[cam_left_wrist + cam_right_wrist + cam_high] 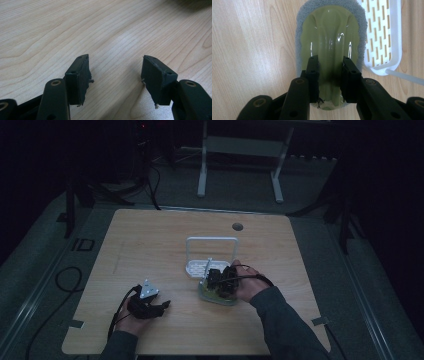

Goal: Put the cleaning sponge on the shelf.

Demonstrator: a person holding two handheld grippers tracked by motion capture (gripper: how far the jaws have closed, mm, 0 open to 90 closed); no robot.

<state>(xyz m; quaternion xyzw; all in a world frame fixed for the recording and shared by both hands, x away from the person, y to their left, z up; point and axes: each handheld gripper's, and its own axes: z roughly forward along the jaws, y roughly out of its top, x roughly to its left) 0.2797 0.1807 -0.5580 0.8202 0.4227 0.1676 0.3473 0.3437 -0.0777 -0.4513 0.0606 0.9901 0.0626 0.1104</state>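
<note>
Two grippers are at work on a wooden table. Nearest the person, the left gripper rests low over bare wood at the left of the table, with its jaws wide apart and nothing between them.

A little farther in, the right gripper points down at a scrubber. The scrubber has a shiny green handle on top and a grey sponge pad around its edge. It lies flat on the table, just beside a white rack with slots in its floor. The right gripper's jaws sit on either side of the raised green handle and look clamped on it, though the dark shade between them makes it hard to be sure they press firmly.

So the grab looks done. The scrubber has not yet been lifted. My guess is that the job left is to raise it and set it in the white rack, whose tall wire handle stands up beyond it.
</note>
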